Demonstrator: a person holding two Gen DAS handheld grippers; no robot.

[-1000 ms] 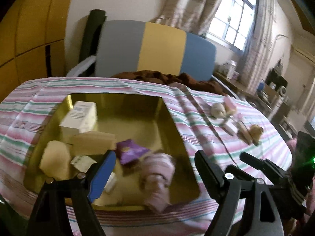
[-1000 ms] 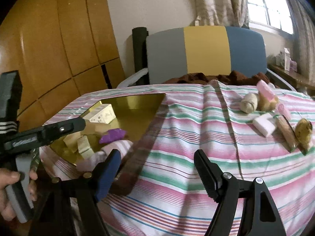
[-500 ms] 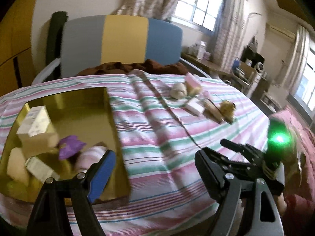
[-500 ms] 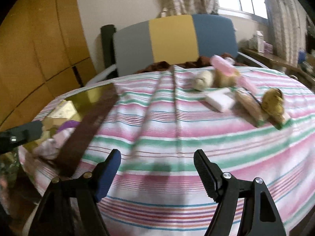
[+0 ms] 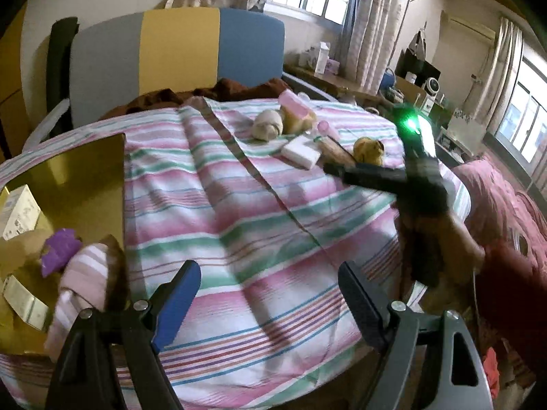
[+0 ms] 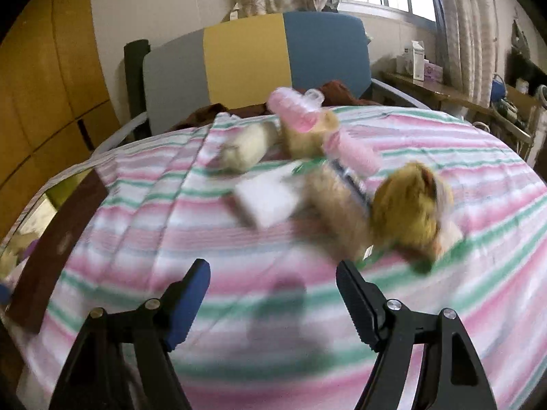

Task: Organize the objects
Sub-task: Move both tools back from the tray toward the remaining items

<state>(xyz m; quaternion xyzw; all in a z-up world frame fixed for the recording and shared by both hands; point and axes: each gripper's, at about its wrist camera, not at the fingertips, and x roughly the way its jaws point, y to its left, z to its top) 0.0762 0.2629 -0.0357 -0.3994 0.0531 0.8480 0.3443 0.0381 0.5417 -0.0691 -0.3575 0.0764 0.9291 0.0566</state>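
Observation:
A gold tray [image 5: 82,184] at the left holds a white box [image 5: 17,210], a purple packet [image 5: 58,251] and a pink striped roll [image 5: 83,280]. Loose items lie on the striped cloth further right: a white block [image 6: 266,198], a cream roll [image 6: 248,148], a pink bottle [image 6: 294,111], a brown stick [image 6: 338,201] and a brown plush toy [image 6: 410,208]. My left gripper [image 5: 270,297] hangs open over bare cloth beside the tray. My right gripper [image 6: 273,294] is open and empty, just short of the white block and the plush toy; the left wrist view shows it [image 5: 359,171] by the plush toy [image 5: 367,148].
A grey, yellow and blue headboard [image 5: 177,54] and a brown blanket [image 5: 239,90] stand behind the cloth. A hand in a red sleeve [image 5: 506,294] carries the right gripper. A cluttered side table [image 5: 342,78] and windows are at the right. The tray's brown rim [image 6: 58,242] lies at the left.
Both grippers have swung right, away from the tray. The tray has slid to the left edge of both views, and the loose items now loom close in front of my right gripper.

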